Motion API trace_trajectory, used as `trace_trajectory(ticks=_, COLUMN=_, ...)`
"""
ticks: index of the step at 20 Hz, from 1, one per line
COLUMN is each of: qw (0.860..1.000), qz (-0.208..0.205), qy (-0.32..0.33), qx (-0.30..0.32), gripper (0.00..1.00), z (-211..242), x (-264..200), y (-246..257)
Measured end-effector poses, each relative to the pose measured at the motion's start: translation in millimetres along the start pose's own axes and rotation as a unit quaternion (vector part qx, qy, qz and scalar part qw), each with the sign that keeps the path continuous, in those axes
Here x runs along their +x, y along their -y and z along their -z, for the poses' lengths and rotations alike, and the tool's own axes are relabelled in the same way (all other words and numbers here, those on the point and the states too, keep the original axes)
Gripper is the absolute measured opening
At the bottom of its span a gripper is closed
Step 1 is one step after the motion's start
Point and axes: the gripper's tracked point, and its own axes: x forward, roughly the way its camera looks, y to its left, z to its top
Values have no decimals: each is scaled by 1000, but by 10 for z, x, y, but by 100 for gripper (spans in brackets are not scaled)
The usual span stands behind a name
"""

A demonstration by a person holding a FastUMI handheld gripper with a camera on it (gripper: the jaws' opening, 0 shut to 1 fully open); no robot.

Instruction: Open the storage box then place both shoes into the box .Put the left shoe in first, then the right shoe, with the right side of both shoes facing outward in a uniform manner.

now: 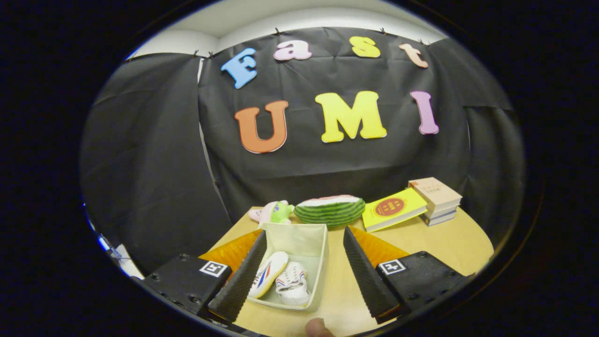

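**Two shoes in the box, gripper spread and empty**

Two small white shoes lie side by side inside the open storage box [299, 262], a cream fabric bin on the counter [449, 243], between the fingers of the gripper [304, 295]. The fingers stand wide apart and press on nothing; the left one overlaps the box's left wall, the right one stands clear of the right wall.

- Left shoe [268, 273]: tipped on its side, a striped flank facing up. Its long axis runs from near-left to far-right.
- Right shoe [292, 284]: sitting more upright, laces showing on top, its long axis roughly near-to-far. Which end is the toe I cannot tell for either shoe.
- Handling, as a judgement: both look light, soft-sided, with a stiffer sole. The best hold is probably across the mid-body, sole to upper, or at the heel collar. They are not fragile and have little slip.
- The box is a limp cloth and would likely sag or slide if nudged.

Far side of the counter: a plush toy [273, 211], a watermelon cushion [330, 209], a yellow book [393, 209] and stacked books [435, 199]. A fingertip [318, 327] shows at the near edge.
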Motion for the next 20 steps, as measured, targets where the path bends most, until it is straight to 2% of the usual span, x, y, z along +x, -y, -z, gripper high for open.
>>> trace_trajectory(ticks=6, qw=994, qz=34, qy=87, qx=-55, gripper=100, z=-382, x=-508, y=135)
trace_trajectory(ticks=14, qw=981, qz=84, qy=168, qx=-45, gripper=100, z=-769, x=-1167, y=509)
trace_trajectory(ticks=20, qw=971, qz=103, qy=211, qx=-46, gripper=100, z=-966, x=-1628, y=790)
